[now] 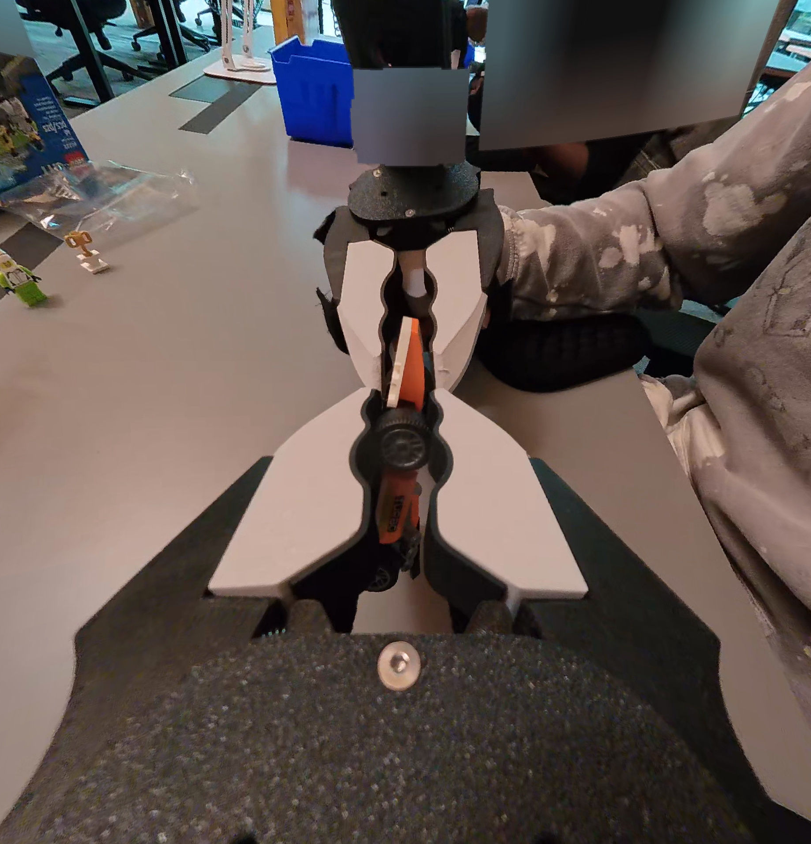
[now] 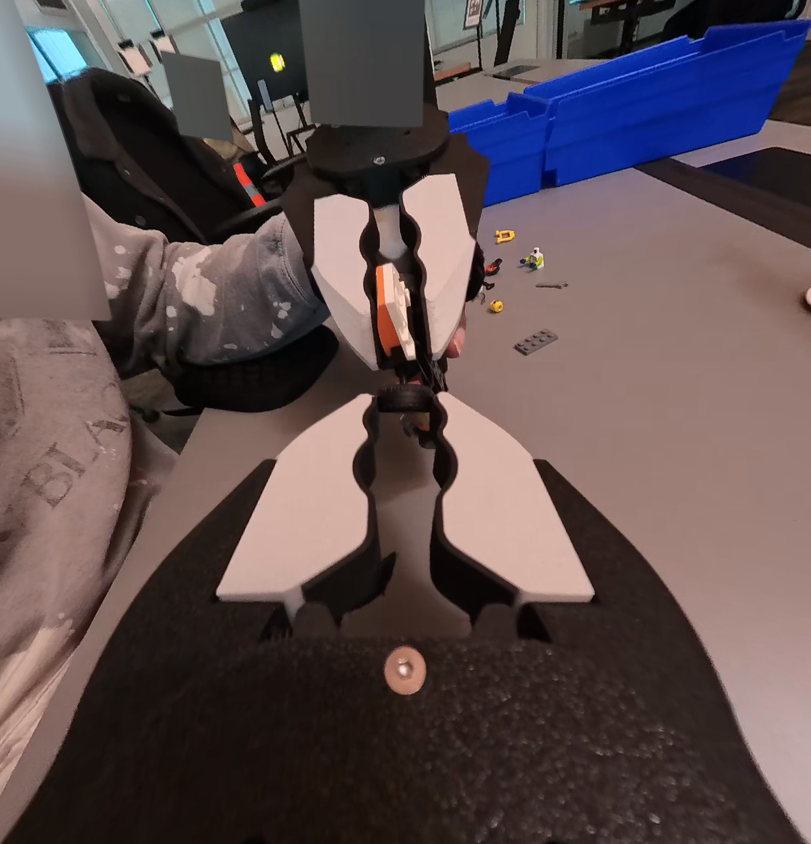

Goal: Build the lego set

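The left gripper (image 1: 401,397) is clenched on the car (image 1: 396,511), which is held up off the table (image 1: 166,411). The orange body lies along the slot between the fingers, and a black wheel (image 1: 403,445) sits in a scallop just behind the tips. A second wheel shows deeper in the slot, in shadow.

At the tips the right gripper (image 2: 404,399) meets it nose to nose. Its fingers are drawn in about as narrowly, and the tips press on either side of the car's end. The orange-and-white part (image 1: 405,365) stands on edge at that junction. I cannot tell how firmly it is seated on the car.

The car should be very light and hard. Its plastic is smooth, so it may slide under the pads. It is stiff piece by piece but weak at the stud joints, so a twist or a hard squeeze could pop parts off. The wheels turn, which makes them a poor hold. The flat sides of the body give a better grip, with any push going straight onto the studs.

Farther left on the table stand a minifigure (image 1: 17,278) and a trophy (image 1: 86,249). Behind them are a clear bag (image 1: 111,192), the box (image 1: 20,137) and a blue bin (image 1: 312,91).
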### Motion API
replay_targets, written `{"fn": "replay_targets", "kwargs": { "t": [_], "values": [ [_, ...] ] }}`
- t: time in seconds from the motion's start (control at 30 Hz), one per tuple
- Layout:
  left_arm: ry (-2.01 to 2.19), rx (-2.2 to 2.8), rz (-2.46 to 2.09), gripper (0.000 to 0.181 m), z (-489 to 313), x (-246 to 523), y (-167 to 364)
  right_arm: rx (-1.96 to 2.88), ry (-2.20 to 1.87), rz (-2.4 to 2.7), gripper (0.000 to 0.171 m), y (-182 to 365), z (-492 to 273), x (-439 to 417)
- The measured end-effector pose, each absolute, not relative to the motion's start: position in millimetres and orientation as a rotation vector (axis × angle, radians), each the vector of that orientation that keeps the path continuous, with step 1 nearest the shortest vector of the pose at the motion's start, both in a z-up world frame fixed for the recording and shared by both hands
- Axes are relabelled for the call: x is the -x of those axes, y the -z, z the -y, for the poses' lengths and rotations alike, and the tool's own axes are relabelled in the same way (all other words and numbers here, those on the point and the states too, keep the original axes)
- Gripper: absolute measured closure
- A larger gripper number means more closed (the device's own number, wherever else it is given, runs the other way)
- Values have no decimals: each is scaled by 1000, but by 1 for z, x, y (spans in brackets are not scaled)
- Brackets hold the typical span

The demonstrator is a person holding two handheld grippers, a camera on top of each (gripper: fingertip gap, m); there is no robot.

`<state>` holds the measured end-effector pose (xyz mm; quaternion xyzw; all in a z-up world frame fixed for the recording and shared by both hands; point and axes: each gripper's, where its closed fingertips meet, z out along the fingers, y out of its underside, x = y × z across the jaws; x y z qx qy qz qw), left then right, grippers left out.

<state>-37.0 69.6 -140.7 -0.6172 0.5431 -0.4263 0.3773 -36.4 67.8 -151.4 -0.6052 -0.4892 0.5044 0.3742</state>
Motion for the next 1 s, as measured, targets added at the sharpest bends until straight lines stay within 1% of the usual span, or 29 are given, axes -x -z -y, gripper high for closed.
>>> {"fn": "replay_targets", "kwargs": {
  "t": [0.37, 0.53, 0.57, 0.63, 0.7, 0.9, 1.0],
  "values": [
    [912, 1691, -1583, 162, -60, 40, 171, 1620, -1135, 1424, 150, 181, -60, 39],
    [982, 1636, -1559, 162, -55, 28, 166, 1631, -1156, 1452, 150, 193, -51, 46],
    [986, 1627, -1543, 162, -58, 30, 164, 1608, -1203, 1408, 150, 187, -51, 48],
    [1086, 1545, -1424, 162, -62, 35, 136, 1526, -1376, 1254, 150, 156, -57, 46],
    [1120, 1482, -1343, 162, -67, 38, 120, 1463, -1393, 1176, 150, 139, -63, 45],
    [1350, 1374, -1139, 161, -72, 37, 96, 1363, -1522, 983, 150, 111, -64, 41],
    [1323, 1381, -1180, 161, -69, 36, 99, 1385, -1481, 1035, 150, 117, -61, 43]
  ]
}}
